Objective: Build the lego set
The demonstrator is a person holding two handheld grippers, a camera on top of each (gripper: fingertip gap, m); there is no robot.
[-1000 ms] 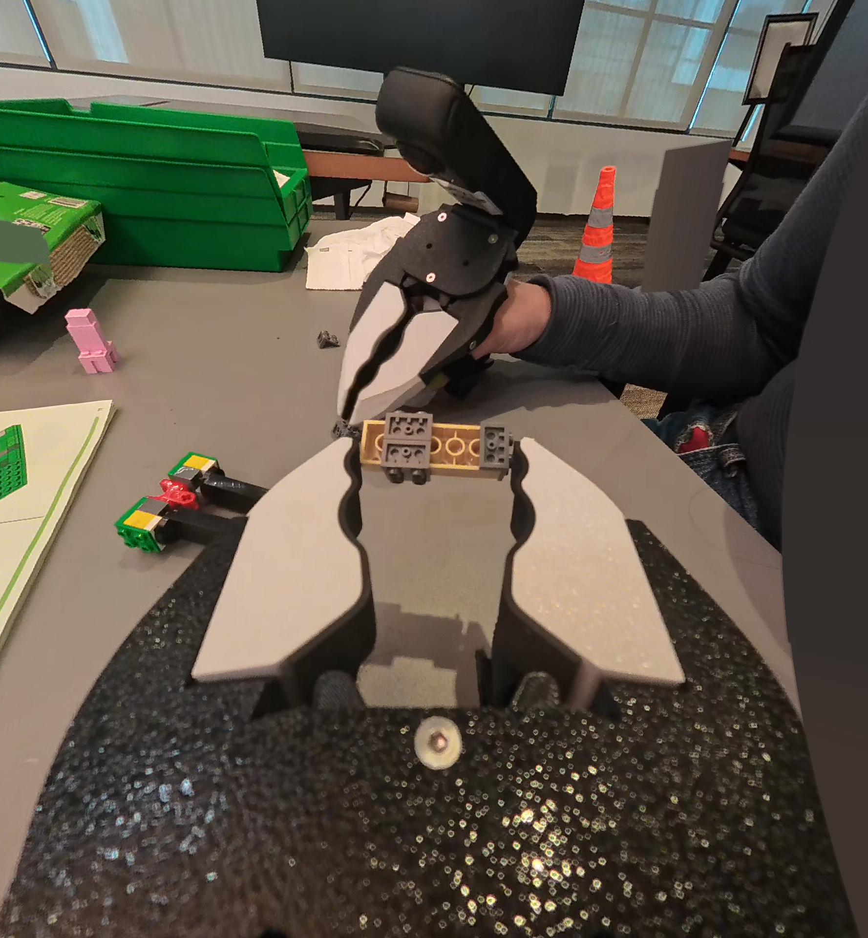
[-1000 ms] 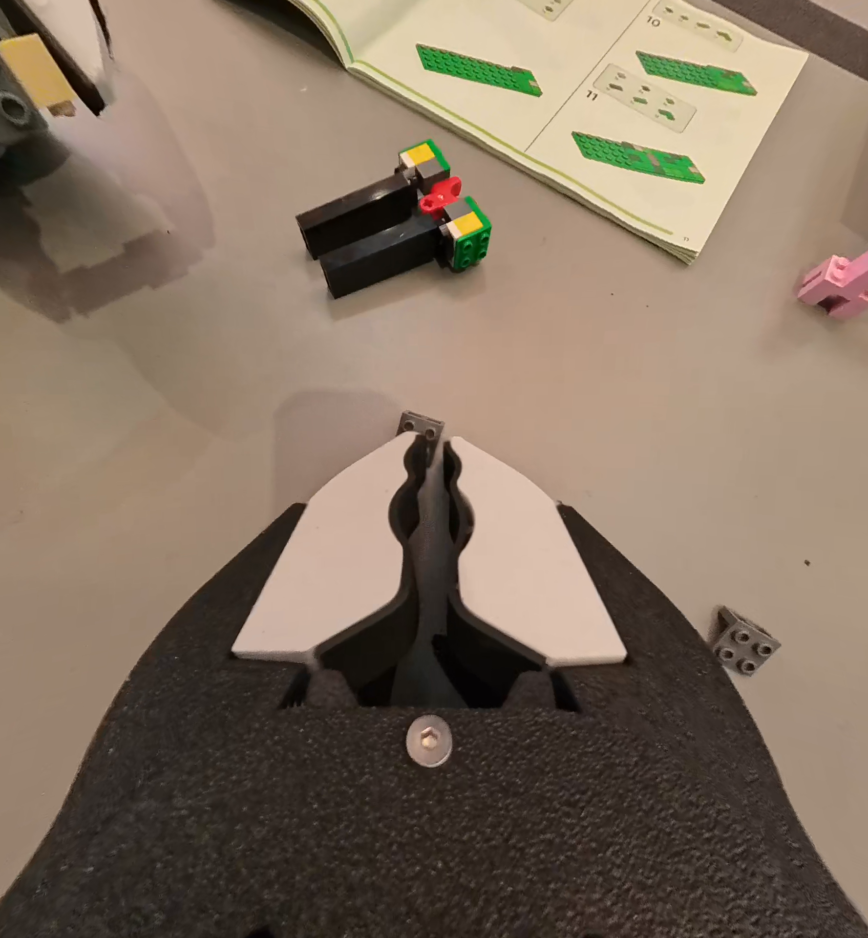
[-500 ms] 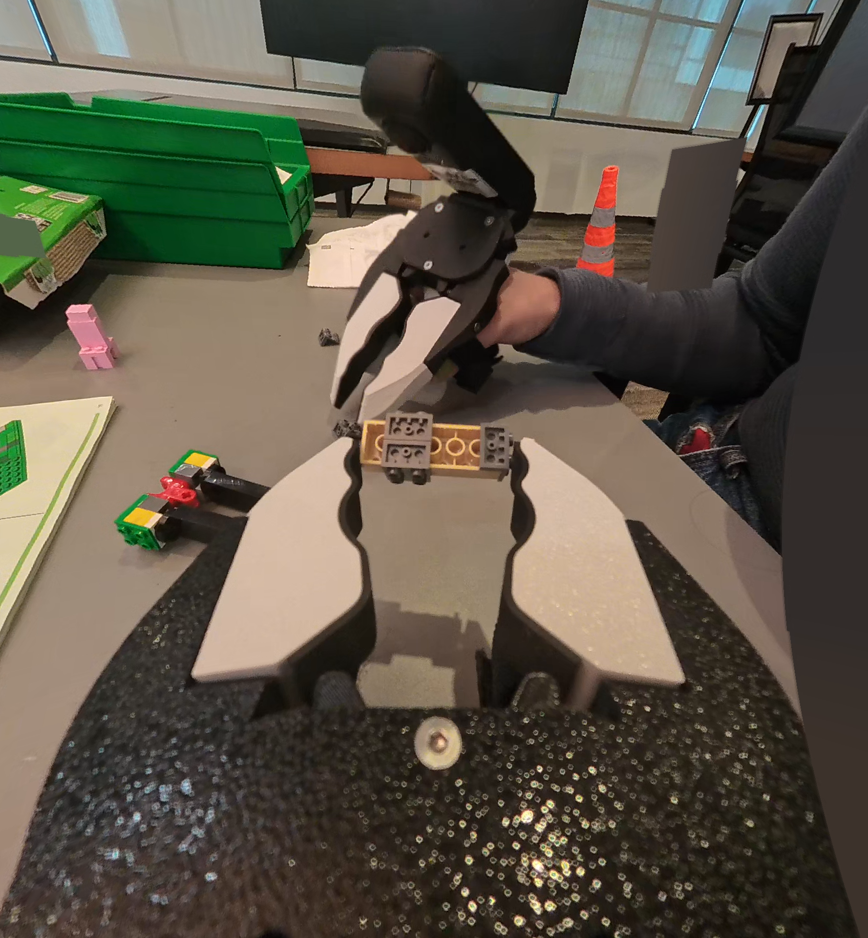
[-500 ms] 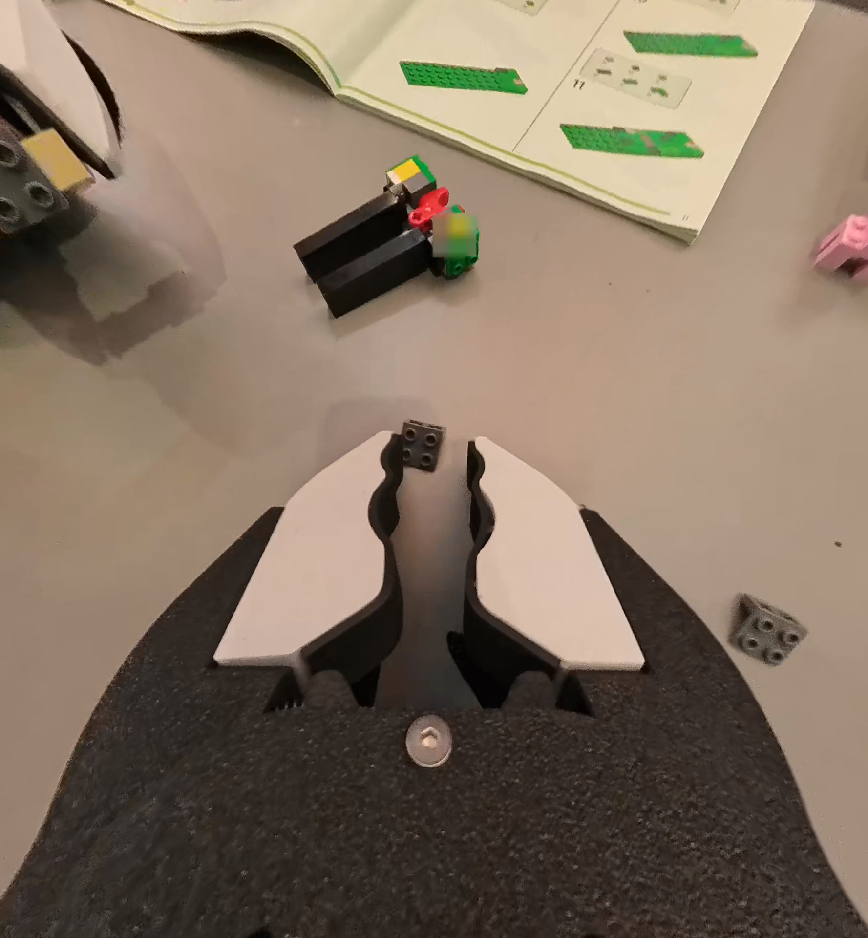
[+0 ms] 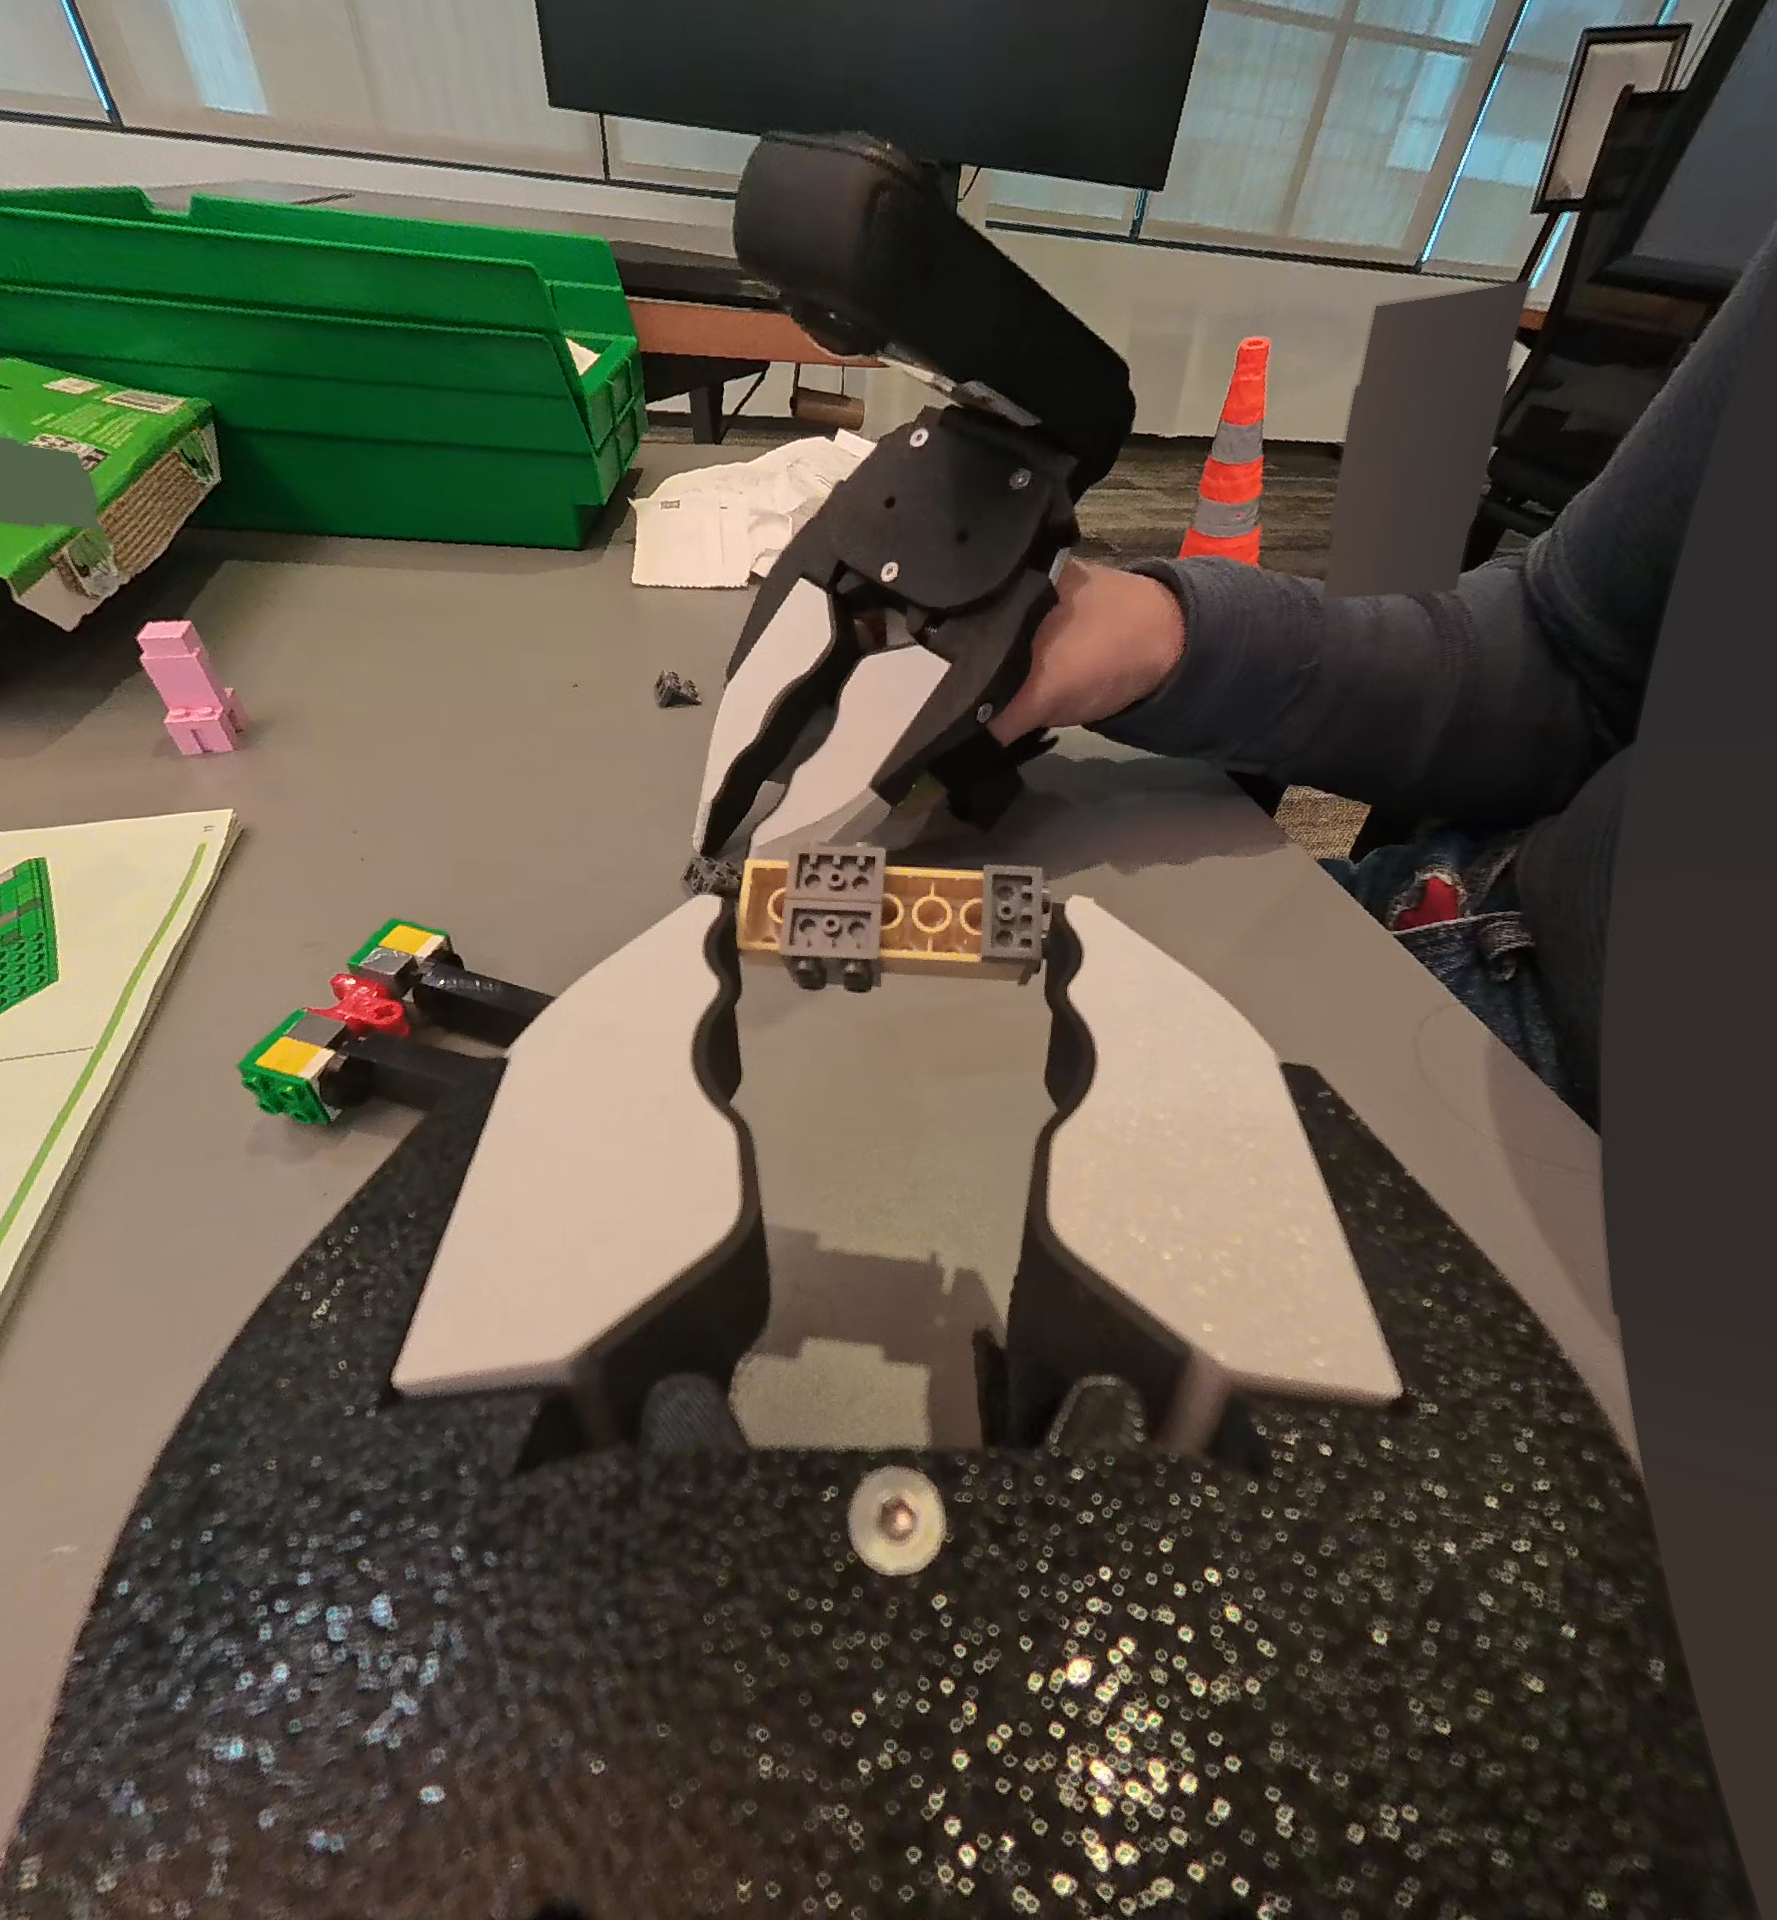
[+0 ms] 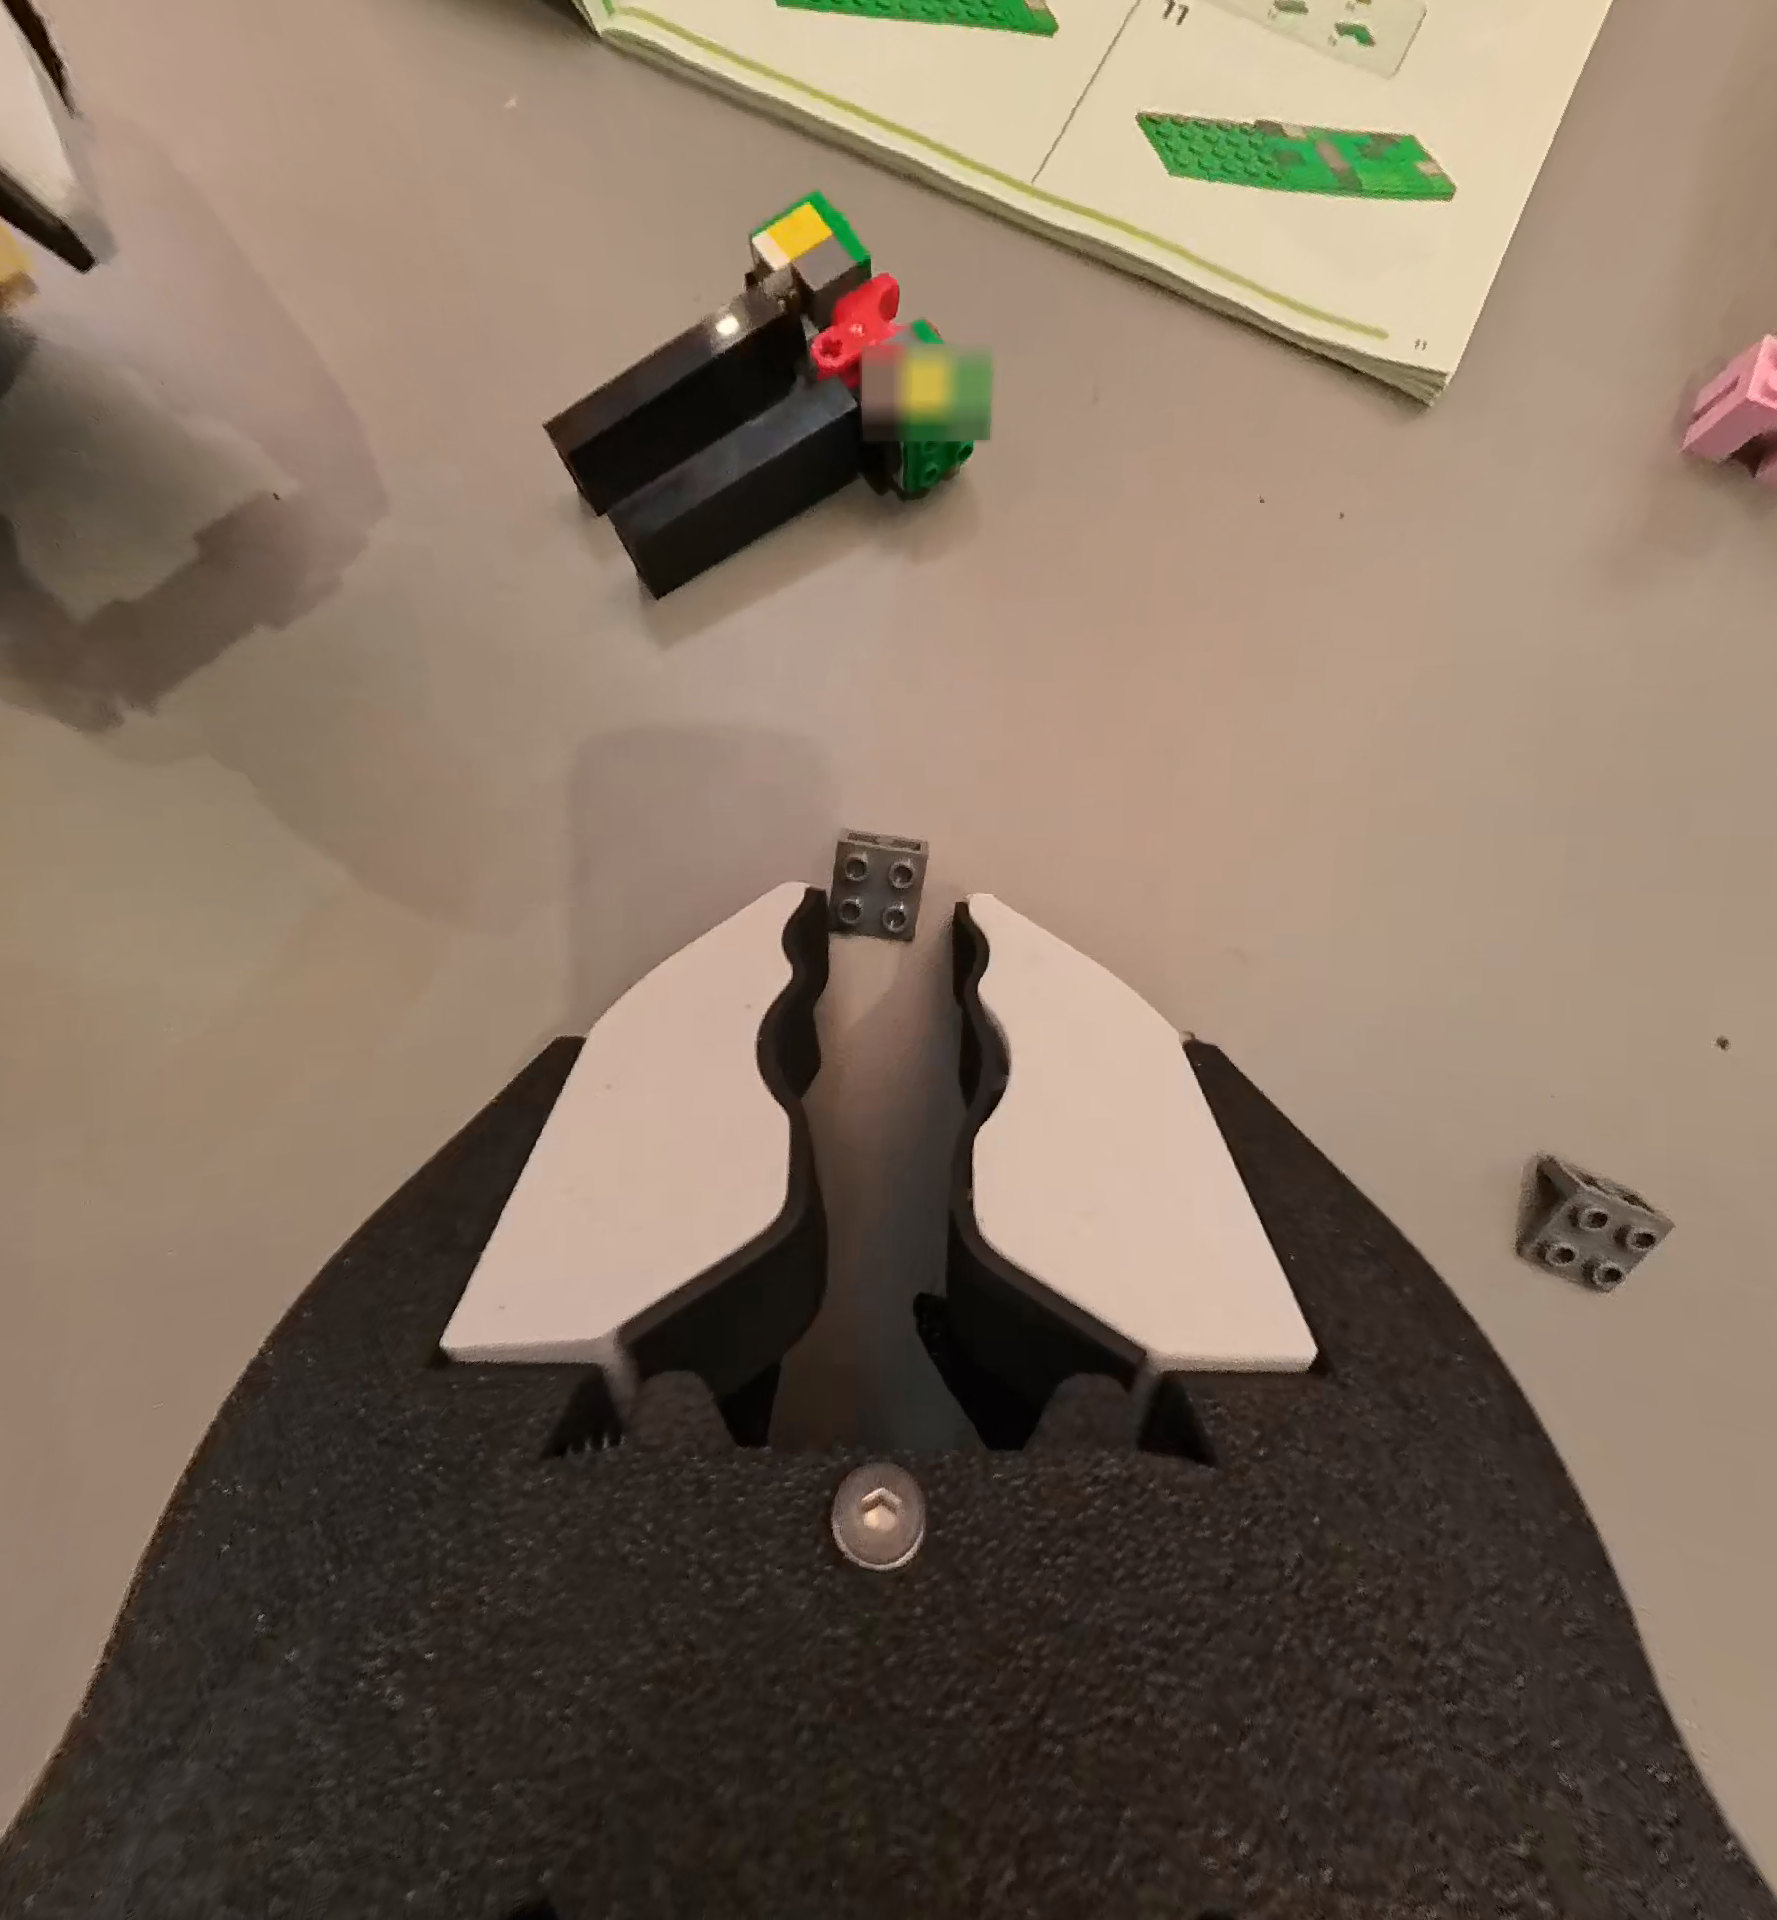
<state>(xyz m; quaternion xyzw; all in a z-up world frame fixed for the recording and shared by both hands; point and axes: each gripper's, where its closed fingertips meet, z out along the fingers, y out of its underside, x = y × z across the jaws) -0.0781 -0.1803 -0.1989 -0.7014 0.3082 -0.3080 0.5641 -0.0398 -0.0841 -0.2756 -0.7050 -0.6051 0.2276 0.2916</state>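
Note:
My left gripper (image 5: 889,925) is shut on a tan brick (image 5: 925,914) held lengthwise between its fingertips, above the table. Two grey plates (image 5: 834,896) sit on the brick's left part and one grey piece (image 5: 1014,912) on its right end. My right gripper (image 6: 889,912) is open and points down at the table. A small grey 2x2 piece (image 6: 879,885) lies on the table between its fingertips, close to the left finger. In the left wrist view the right gripper (image 5: 775,831) stands just behind the tan brick, with that piece (image 5: 709,876) at its tips.
A black, green and red assembly (image 6: 738,426) lies ahead of the right gripper. A second grey bracket (image 6: 1590,1226) lies to its right. An open instruction booklet (image 6: 1175,156), a pink figure (image 6: 1767,416), green bins (image 5: 292,364) and a green box (image 5: 53,457) lie farther out. The left gripper's tips are roughly 12 cm from the right gripper's.
My right gripper has opened and let go of the small grey piece, which now lies on the table between its fingers. The left gripper and tan brick have stayed put.

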